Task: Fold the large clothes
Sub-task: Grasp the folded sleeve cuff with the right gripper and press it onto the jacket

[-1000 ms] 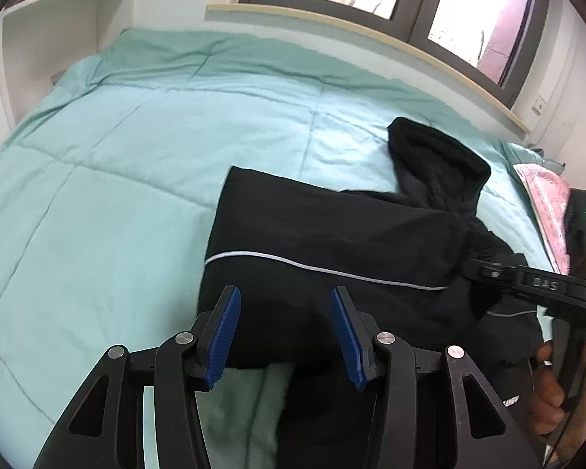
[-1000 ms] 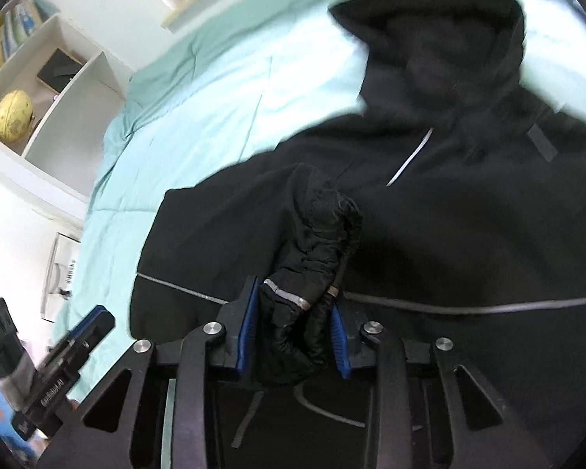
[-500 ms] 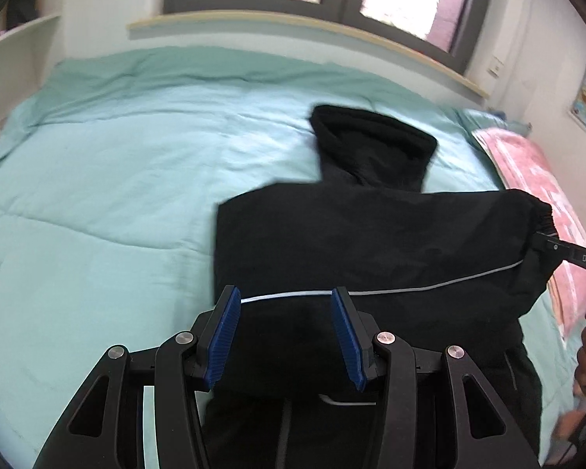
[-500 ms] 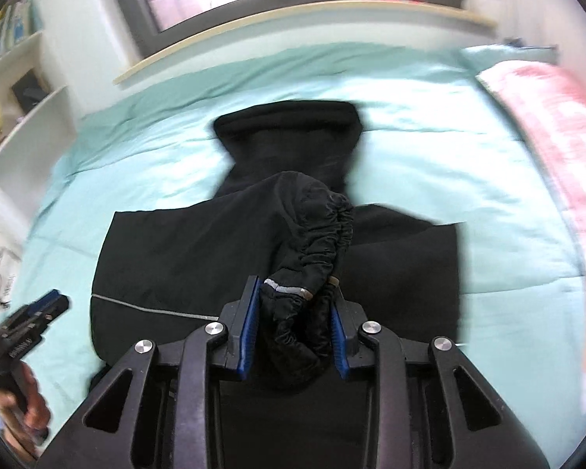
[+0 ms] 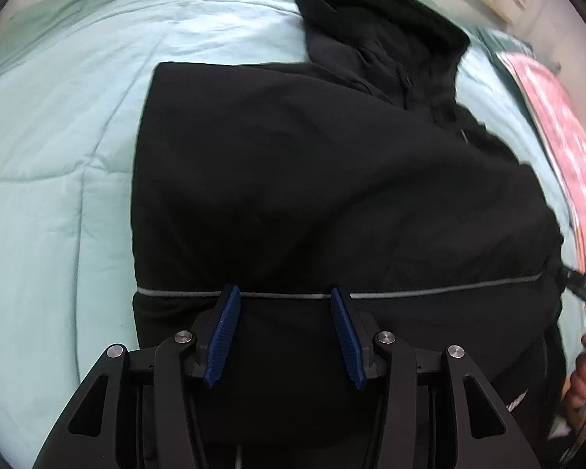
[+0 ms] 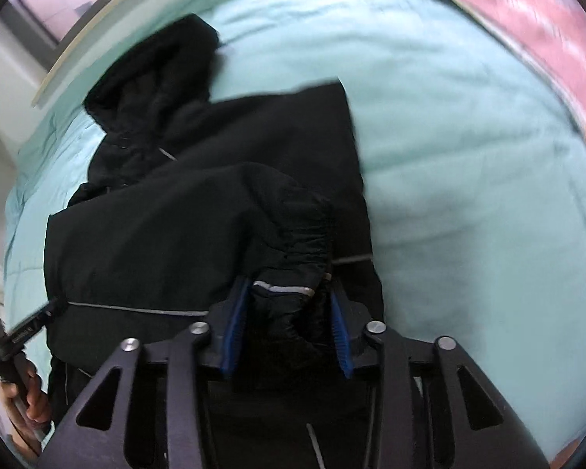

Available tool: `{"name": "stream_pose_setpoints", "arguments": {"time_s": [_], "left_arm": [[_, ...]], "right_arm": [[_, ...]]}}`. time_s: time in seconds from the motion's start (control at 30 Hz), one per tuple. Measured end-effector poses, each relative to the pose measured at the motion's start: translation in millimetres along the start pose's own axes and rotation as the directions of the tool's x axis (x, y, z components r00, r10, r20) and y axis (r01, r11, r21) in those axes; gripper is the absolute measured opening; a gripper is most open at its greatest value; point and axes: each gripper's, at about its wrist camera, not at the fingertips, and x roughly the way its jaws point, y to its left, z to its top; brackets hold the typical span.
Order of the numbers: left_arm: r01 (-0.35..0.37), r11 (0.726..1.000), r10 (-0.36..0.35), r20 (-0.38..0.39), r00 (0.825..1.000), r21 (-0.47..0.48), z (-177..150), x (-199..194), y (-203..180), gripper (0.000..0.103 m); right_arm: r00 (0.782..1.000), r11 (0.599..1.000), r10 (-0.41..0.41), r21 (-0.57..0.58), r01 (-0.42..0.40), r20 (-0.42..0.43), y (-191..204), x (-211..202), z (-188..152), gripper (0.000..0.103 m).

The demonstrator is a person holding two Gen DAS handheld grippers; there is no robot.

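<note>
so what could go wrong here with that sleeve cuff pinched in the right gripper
1. The right gripper holds only the bunched elastic sleeve cuff; the slick fabric may slip out mid-fold.
2. The left gripper hangs open over the black jacket, pinning nothing, so pulling the sleeve could drag the folded body out of line.
3. The hood lies unfolded on the teal duvet, so the result may be lopsided.

We are seeing the black hooded jacket (image 5: 312, 179) lying flat on the mint quilt (image 5: 58, 156), hood (image 5: 379, 35) pointing toward the far side. A thin grey stripe (image 5: 429, 293) is running across it. Its elastic sleeve cuff (image 6: 293, 250) is sitting bunched, lifted above the body.
</note>
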Motion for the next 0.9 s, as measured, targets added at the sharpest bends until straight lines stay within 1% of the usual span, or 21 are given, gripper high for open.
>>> {"name": "stream_pose_setpoints", "arguments": {"time_s": [0.1,0.13,0.17,0.2,0.23,0.27,0.3,0.33,0.4,0.43,0.5,0.53,0.57,0.6,0.63,0.67,0.7,0.73,0.8,0.83,0.9], "left_arm": [[0.010,0.999,-0.009,-0.017,1.000,0.049,2,-17,0,0.050],[0.018,0.999,-0.018,0.004,1.000,0.048,3,-32,1,0.050],[0.038,0.998,-0.039,0.037,0.999,0.045,4,-49,2,0.050],[0.060,0.997,-0.063,0.068,0.996,0.048,6,-64,1,0.050],[0.083,0.995,-0.088,0.100,0.991,0.053,9,-79,1,0.050],[0.115,0.991,-0.124,0.136,0.983,0.067,13,-97,-2,0.056],[0.129,0.989,-0.139,0.144,0.980,0.076,17,-102,-5,0.066],[0.129,0.988,-0.141,0.143,0.980,0.085,22,-104,-9,0.069],[0.068,0.993,-0.081,0.132,0.988,0.096,28,-90,-14,0.070],[0.044,0.994,-0.056,0.122,0.991,0.096,29,-79,-15,0.070],[0.016,0.999,-0.018,0.047,0.999,0.037,28,-38,-5,0.070],[0.004,1.000,-0.004,-0.012,1.000,-0.004,26,-9,4,0.069],[-0.001,1.000,0.000,-0.036,0.999,-0.018,23,6,8,0.069],[-0.029,0.999,0.028,-0.043,0.999,-0.020,20,23,9,0.070],[-0.069,0.998,0.069,-0.026,0.997,0.005,19,26,2,0.072],[-0.125,0.991,0.126,-0.018,0.992,0.047,20,25,-9,0.074],[-0.153,0.986,0.154,-0.018,0.988,0.070,21,23,-15,0.074],[-0.162,0.983,0.164,-0.013,0.986,0.084,21,19,-19,0.074],[-0.103,0.992,0.103,0.008,0.995,0.076,20,-3,-16,0.073],[-0.057,0.996,0.055,0.023,0.998,0.062,16,-20,-12,0.073],[0.016,0.998,-0.020,0.080,0.997,0.054,7,-49,-8,0.073]], "right_arm": [[0.999,0.998,0.036,0.043,-0.035,-0.008,-7,-10,-8,0.051],[0.999,0.998,0.038,0.049,-0.038,-0.001,-7,-18,-10,0.056],[1.000,0.999,0.013,0.036,-0.013,0.024,-2,-33,-11,0.062],[0.999,1.000,-0.014,0.015,0.013,0.052,5,-46,-11,0.062],[0.994,0.999,-0.030,-0.034,0.034,0.101,18,-62,-11,0.063],[0.989,0.995,-0.029,-0.088,0.042,0.148,35,-76,-8,0.065],[0.986,0.992,-0.024,-0.117,0.044,0.166,47,-81,-4,0.066],[0.985,0.986,-0.009,-0.164,0.038,0.174,66,-83,2,0.066],[0.989,0.973,0.007,-0.227,0.027,0.147,96,-67,11,0.066],[0.992,0.966,-0.020,-0.252,0.051,0.127,109,-49,14,0.066],[0.992,0.957,-0.100,-0.266,0.117,0.075,120,-10,17,0.066],[0.986,0.950,-0.166,-0.266,0.167,0.026,121,17,16,0.066],[0.972,0.940,-0.234,-0.261,0.218,-0.030,115,44,12,0.065],[0.970,0.943,-0.237,-0.252,0.217,-0.050,112,56,8,0.063],[0.975,0.948,-0.219,-0.242,0.205,-0.031,109,59,4,0.063],[0.974,0.945,-0.225,-0.247,0.215,-0.012,110,59,2,0.063],[0.973,0.943,-0.232,-0.249,0.222,-0.014,111,59,2,0.063],[0.971,0.942,-0.238,-0.249,0.224,-0.025,113,57,4,0.063],[0.974,0.945,-0.225,-0.250,0.210,-0.035,115,44,8,0.062],[0.977,0.945,-0.211,-0.258,0.200,-0.017,117,32,8,0.062],[0.984,0.942,-0.175,-0.284,0.180,0.044,120,1,1,0.062]]}}
